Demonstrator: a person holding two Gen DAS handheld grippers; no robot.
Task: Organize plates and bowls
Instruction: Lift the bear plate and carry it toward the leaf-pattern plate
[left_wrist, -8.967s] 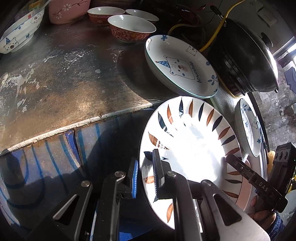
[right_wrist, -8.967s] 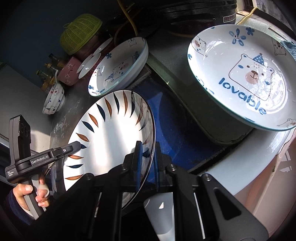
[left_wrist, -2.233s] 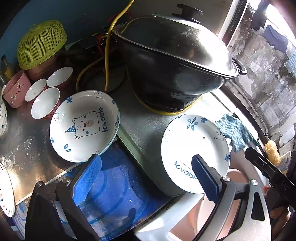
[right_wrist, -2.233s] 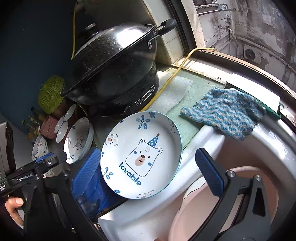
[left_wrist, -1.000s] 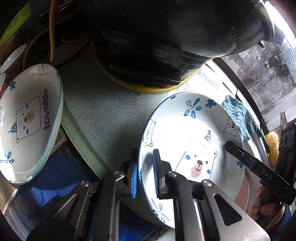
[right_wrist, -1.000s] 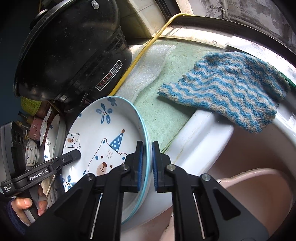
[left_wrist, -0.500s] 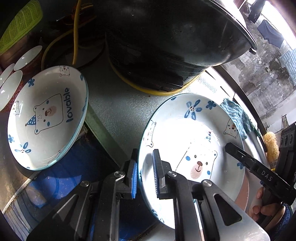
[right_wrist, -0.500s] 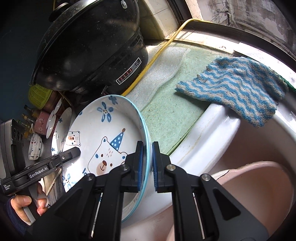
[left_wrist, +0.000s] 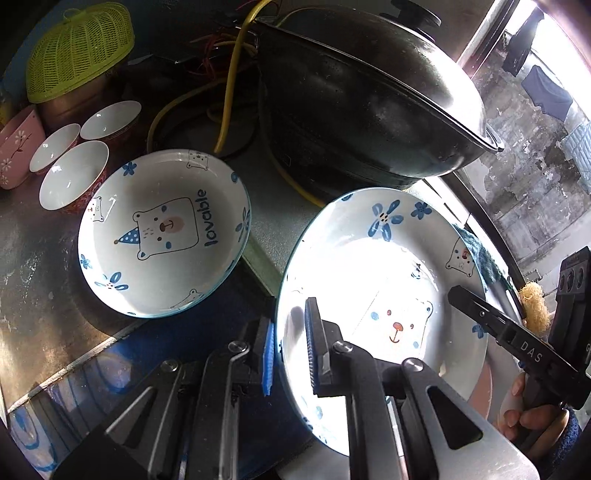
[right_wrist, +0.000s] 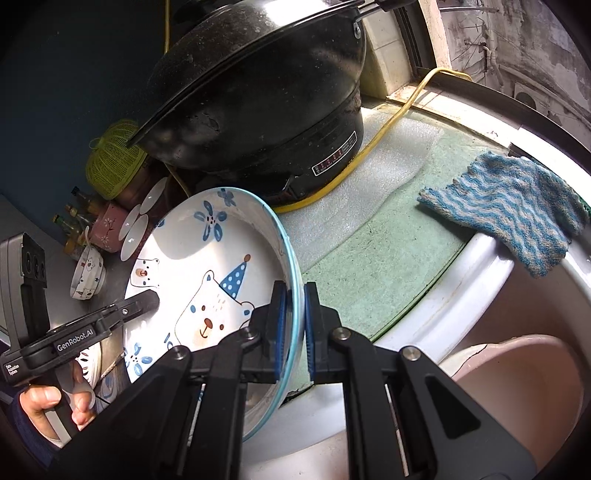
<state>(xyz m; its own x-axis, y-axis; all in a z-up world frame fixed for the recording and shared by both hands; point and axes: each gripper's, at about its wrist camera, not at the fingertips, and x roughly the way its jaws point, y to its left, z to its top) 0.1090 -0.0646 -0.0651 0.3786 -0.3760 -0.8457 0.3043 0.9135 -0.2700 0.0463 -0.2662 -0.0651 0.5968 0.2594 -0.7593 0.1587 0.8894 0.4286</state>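
Both grippers hold a white plate with a blue bear print (left_wrist: 388, 258), tilted above the counter edge. My left gripper (left_wrist: 290, 354) is shut on its left rim. My right gripper (right_wrist: 294, 325) is shut on the opposite rim of the same plate (right_wrist: 207, 266). Each gripper shows in the other's view, the right gripper (left_wrist: 458, 295) at the plate's far side and the left gripper (right_wrist: 147, 299) over the bear print. A second bear plate marked "lovable" (left_wrist: 162, 232) lies flat on the metal counter to the left.
A big black lidded pot (left_wrist: 369, 103) with a yellow cable (right_wrist: 388, 125) stands behind the plate. Three small bowls (left_wrist: 74, 173), a pink cup (left_wrist: 14, 147) and a green mesh cover (left_wrist: 77, 48) sit at the back left. A blue striped cloth (right_wrist: 509, 210) and a pink basin (right_wrist: 517, 387) lie right.
Both grippers have lifted the bear plate and drawn it back from the pot. The second plate, the small bowls and the green cover have come into the left wrist view.
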